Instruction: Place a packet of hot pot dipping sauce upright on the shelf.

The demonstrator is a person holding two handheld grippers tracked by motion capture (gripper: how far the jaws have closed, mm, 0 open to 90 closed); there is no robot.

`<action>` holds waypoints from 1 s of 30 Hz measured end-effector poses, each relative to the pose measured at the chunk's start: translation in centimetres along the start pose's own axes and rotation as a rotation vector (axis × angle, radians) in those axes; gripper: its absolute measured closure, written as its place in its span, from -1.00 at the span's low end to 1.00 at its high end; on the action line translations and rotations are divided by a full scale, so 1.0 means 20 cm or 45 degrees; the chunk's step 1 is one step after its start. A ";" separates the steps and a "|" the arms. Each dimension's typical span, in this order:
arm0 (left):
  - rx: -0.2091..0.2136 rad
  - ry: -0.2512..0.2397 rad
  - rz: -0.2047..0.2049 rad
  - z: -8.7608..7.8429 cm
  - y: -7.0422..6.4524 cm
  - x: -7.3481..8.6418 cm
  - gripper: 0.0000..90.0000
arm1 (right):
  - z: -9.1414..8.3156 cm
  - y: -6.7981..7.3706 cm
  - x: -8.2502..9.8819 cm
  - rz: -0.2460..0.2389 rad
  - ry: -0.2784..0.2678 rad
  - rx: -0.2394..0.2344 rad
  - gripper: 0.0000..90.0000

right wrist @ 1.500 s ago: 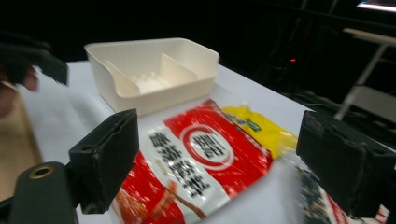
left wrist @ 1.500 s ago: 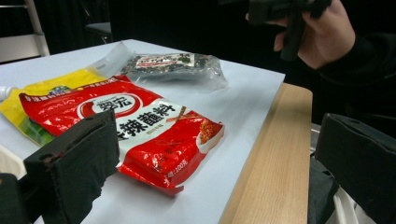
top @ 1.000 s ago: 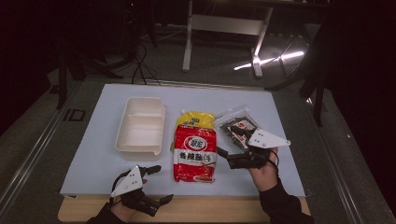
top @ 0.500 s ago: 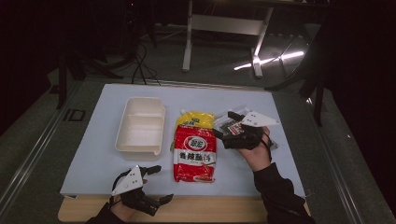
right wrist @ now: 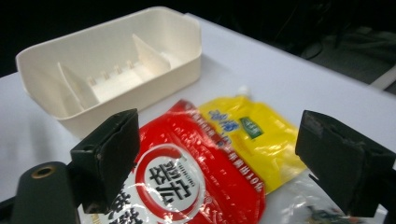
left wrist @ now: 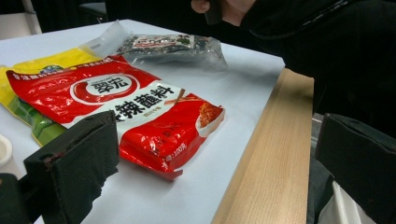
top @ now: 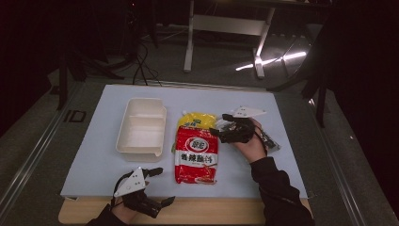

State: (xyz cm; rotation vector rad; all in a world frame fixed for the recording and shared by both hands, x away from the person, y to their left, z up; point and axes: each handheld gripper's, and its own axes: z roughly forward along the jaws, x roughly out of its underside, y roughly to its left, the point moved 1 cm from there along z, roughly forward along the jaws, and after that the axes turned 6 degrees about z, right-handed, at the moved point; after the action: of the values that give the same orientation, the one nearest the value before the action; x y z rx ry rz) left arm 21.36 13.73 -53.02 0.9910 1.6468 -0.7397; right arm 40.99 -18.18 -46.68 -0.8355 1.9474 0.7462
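Observation:
A red snack packet [top: 196, 155] lies mid-table, overlapping a yellow packet [top: 197, 120] behind it. My right gripper [top: 220, 125] hovers open at their right edge, pointing left, above a dark clear-wrapped packet [top: 272, 141]. In the right gripper view its open jaws frame the red packet [right wrist: 187, 182] and yellow packet [right wrist: 247, 130], with nothing held. My left gripper [top: 163, 186] rests open at the table's front edge, left of the red packet's near end. From the left gripper view, the red packet [left wrist: 121, 107] lies ahead and the dark packet [left wrist: 173, 46] farther off.
A white divided tray [top: 141, 129] stands left of the packets, its partitions seen in the right gripper view [right wrist: 112, 65]. The pale blue mat [top: 94, 165] ends at a wooden front edge [left wrist: 271, 154]. A person's dark sleeve [left wrist: 327, 51] reaches over the right side.
My right gripper has moved away from me and leftward, from above the dark packet to the yellow and red packets' edge. The left gripper has stayed put.

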 end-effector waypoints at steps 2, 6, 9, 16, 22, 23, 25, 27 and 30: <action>0.002 0.002 0.002 0.00 0.00 0.00 -0.98 | 0.03 -0.02 0.01 0.010 0.034 -0.001 -0.69; 0.002 0.007 0.007 0.00 0.00 0.00 -0.98 | 0.10 -0.05 0.04 0.029 0.123 0.003 -0.69; 0.004 0.011 0.008 0.00 0.00 0.00 -0.98 | 0.14 -0.08 0.06 0.039 0.159 0.013 -0.66; 0.010 0.017 0.005 0.00 0.00 0.01 -0.98 | 0.21 -0.12 0.10 0.065 0.255 0.028 -0.58; 0.012 0.021 0.002 0.01 0.00 0.01 -0.98 | 0.27 -0.14 0.13 0.082 0.335 0.021 -0.53; 0.012 0.022 0.002 0.01 0.00 0.01 -0.98 | 0.28 -0.14 0.14 0.078 0.346 0.033 -0.53; 0.012 0.025 0.003 0.01 0.00 0.01 -0.98 | 0.29 -0.15 0.14 0.082 0.369 0.038 -0.52; 0.015 0.028 0.002 0.01 0.00 0.01 -0.98 | 0.30 -0.16 0.15 0.090 0.376 0.032 -0.52; 0.018 0.029 0.001 0.01 0.00 0.01 -0.98 | 0.32 -0.18 0.16 0.111 0.405 0.022 -0.51</action>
State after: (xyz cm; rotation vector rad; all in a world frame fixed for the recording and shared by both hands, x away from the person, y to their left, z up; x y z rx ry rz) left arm 21.37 13.61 -53.31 1.0134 1.6632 -0.7429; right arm 45.54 -16.28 -52.94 -0.9069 2.2816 0.6781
